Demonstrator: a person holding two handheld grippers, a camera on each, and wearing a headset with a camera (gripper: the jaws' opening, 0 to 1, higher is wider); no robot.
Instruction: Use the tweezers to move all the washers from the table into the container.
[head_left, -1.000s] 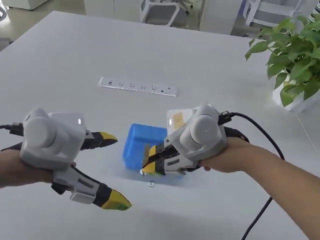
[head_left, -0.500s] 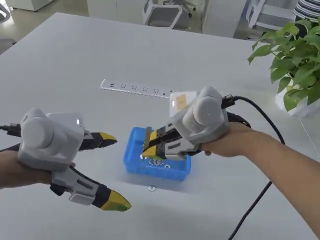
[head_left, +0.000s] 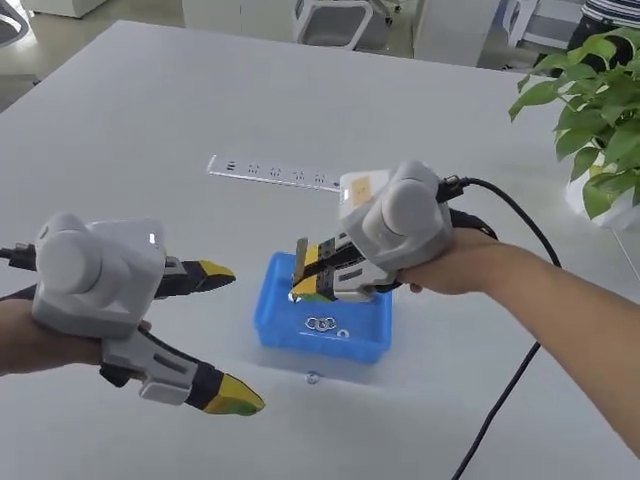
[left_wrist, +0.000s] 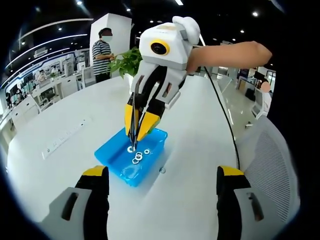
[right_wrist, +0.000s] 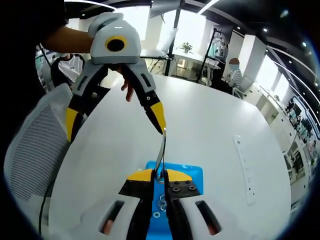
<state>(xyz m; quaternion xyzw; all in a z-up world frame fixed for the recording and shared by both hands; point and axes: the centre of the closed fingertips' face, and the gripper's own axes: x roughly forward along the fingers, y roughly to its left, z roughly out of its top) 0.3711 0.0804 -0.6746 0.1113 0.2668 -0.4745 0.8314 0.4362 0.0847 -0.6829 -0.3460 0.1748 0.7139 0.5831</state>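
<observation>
My right gripper is shut on thin metal tweezers and hangs over the blue container. In the left gripper view the right gripper points the tweezers down into the container, their tip right at the washers; whether it holds one I cannot tell. Three washers lie inside. One washer rests on the table just in front of the container. My left gripper is open and empty, to the container's left.
A white power strip lies on the table beyond the container. A potted plant stands at the far right edge. The right gripper's black cable trails across the table. Bare white tabletop surrounds the work.
My right gripper has moved with the tweezers from beside the loose washer in front of the container to above the container. The left gripper has stayed put.
</observation>
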